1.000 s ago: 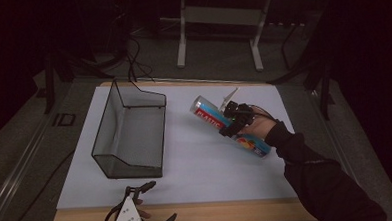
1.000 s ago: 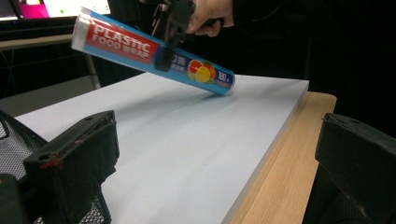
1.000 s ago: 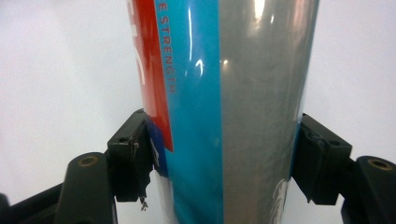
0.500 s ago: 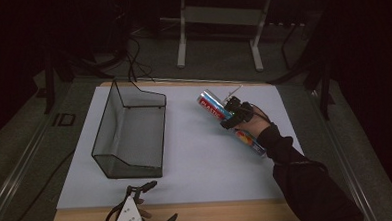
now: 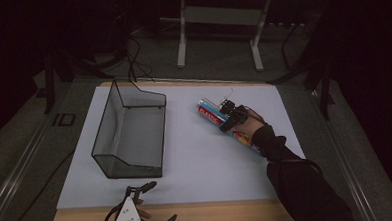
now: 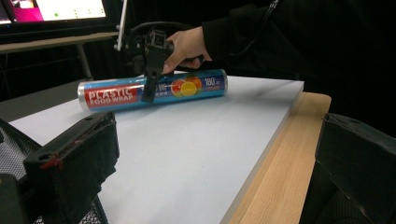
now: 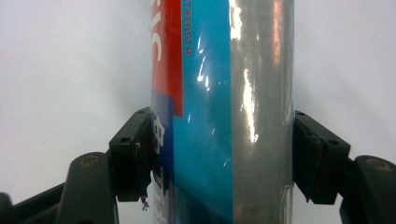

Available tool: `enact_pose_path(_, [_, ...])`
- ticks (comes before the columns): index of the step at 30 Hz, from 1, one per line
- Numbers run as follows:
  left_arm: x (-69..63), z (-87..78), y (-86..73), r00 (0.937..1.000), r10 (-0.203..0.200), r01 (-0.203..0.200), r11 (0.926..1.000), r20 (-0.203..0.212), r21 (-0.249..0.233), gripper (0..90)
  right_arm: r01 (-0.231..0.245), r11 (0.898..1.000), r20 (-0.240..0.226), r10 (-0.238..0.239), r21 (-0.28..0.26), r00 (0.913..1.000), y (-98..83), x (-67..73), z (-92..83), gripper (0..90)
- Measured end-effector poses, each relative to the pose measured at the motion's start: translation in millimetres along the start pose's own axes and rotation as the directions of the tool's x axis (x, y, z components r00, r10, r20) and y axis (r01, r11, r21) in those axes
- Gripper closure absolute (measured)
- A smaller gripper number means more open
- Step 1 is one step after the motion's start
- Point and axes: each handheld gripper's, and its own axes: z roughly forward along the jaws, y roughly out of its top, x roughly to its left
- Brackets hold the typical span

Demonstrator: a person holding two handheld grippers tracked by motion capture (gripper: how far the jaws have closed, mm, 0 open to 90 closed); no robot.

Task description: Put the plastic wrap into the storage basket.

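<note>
The white table top [image 5: 197, 175] carries a black wire-mesh basket [image 5: 130, 131] on its left half, open at the top and, as far as the high view shows, with nothing in it. Well apart to its right lies the roll of plastic food wrap [image 5: 223, 122], flat on the white surface at a slant to the table's edges. The right gripper [image 5: 230, 120] sits across the roll's middle, and in the right gripper view its two black jaws press against both sides of the roll [image 7: 222, 112]: it grips the roll. From the left gripper view the roll [image 6: 152, 89] looks level on the table.

The step appears to be picking the roll up for the basket. To do it well, hold near the middle so neither end dips, lift straight up, then turn the roll parallel to the basket's long side before lowering.

The left gripper [image 5: 138, 205] rests at the near edge, jaws spread apart and holding nothing.
</note>
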Motion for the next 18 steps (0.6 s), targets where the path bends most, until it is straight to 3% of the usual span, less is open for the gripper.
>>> enact_pose_path(11, [-1.2,0.7,-0.2,1.0000,0.004,-0.004,1.0000,0.009,0.003,0.2,0.007,1.000,-0.011,-0.007,0.017,0.9999,-0.2,0.0,5.8,31.0])
enact_pose_path(15, [-1.2,0.9,-0.3,0.9999,0.008,-0.008,0.9999,0.008,0.008,0.2,0.009,1.000,-0.039,-0.008,0.010,0.9992,-0.2,-1.1,3.7,13.5])
enact_pose_path(18, [-1.3,1.2,-0.2,0.9999,0.009,-0.009,0.9999,0.008,0.010,0.2,0.002,1.000,-0.059,-0.001,0.024,0.9983,-0.9,-5.7,-1.9,10.2])
